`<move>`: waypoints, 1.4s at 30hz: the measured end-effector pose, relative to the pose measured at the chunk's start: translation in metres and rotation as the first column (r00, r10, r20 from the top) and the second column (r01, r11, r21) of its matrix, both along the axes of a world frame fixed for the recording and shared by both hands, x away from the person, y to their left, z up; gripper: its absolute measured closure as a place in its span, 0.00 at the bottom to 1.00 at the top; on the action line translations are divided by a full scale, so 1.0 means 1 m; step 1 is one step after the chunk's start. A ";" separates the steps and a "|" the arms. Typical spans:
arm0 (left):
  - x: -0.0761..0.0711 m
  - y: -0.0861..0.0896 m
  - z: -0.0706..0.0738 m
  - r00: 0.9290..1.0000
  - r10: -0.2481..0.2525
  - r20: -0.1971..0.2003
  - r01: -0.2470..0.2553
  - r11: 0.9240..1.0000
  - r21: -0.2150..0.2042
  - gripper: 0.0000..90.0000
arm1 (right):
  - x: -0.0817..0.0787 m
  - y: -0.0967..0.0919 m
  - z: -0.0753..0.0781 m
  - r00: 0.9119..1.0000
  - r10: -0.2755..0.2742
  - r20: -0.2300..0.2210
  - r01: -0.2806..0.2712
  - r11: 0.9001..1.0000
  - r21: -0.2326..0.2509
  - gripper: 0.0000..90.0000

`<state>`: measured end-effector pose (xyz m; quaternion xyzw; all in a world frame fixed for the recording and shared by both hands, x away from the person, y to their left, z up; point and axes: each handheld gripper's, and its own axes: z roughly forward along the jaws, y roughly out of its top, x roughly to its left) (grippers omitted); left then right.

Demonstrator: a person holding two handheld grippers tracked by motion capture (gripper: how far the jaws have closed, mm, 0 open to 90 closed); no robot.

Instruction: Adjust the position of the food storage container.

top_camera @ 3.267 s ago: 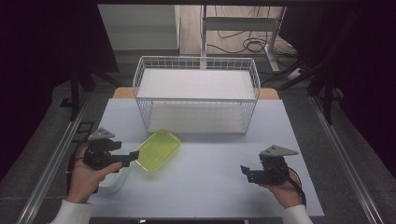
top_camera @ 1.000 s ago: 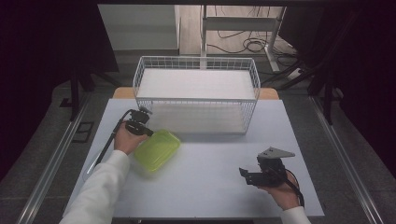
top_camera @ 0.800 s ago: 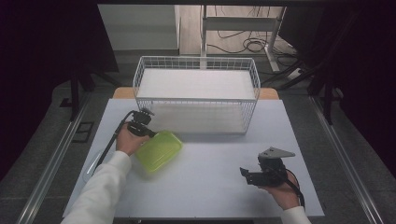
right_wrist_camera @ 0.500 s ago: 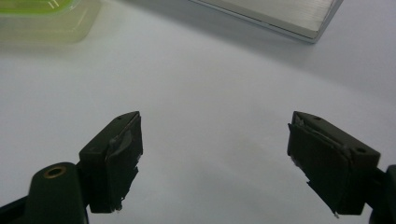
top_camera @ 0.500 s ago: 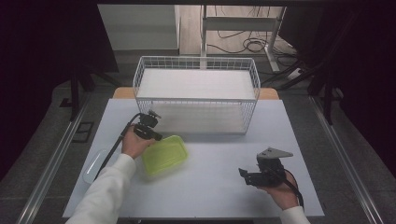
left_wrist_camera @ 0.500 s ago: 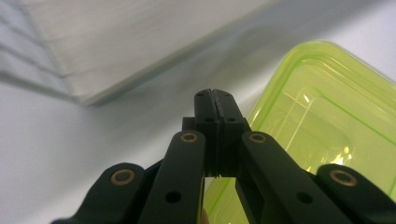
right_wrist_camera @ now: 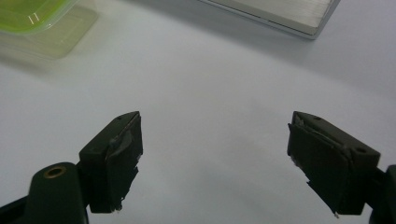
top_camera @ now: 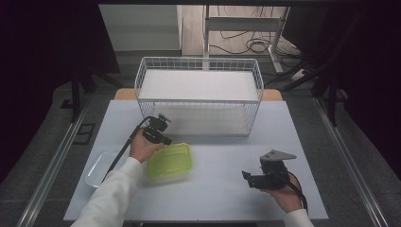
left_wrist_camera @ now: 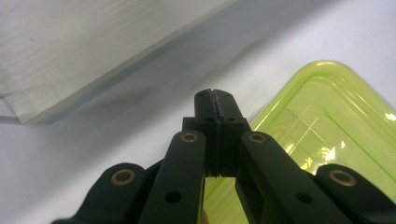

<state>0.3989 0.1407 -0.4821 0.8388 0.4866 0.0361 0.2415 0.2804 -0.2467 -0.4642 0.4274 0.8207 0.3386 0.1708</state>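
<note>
The green lid (top_camera: 170, 161) is lying on the table (top_camera: 222, 198), front-left of the wire basket (top_camera: 198, 97); nothing is seen inside the basket. The left gripper (top_camera: 165, 140) is being held at the lid's upper-left corner, jaws clenched together, apparently nothing caught between them; in the left gripper view the lid (left_wrist_camera: 327, 135) is lying just right of the tips. Long axis is running left-right, slightly tilted. A clear container (top_camera: 101, 168), seemingly empty, is sitting left of the lid. The right gripper (top_camera: 250, 178) is being held well apart, jaws released. Left hand is nearer.
</note>
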 end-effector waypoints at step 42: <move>-0.085 0.055 -0.001 0.997 0.043 -0.058 -0.033 0.986 0.166 0.99 | -0.001 -0.002 0.000 1.000 -0.012 0.001 0.012 1.000 -0.013 0.20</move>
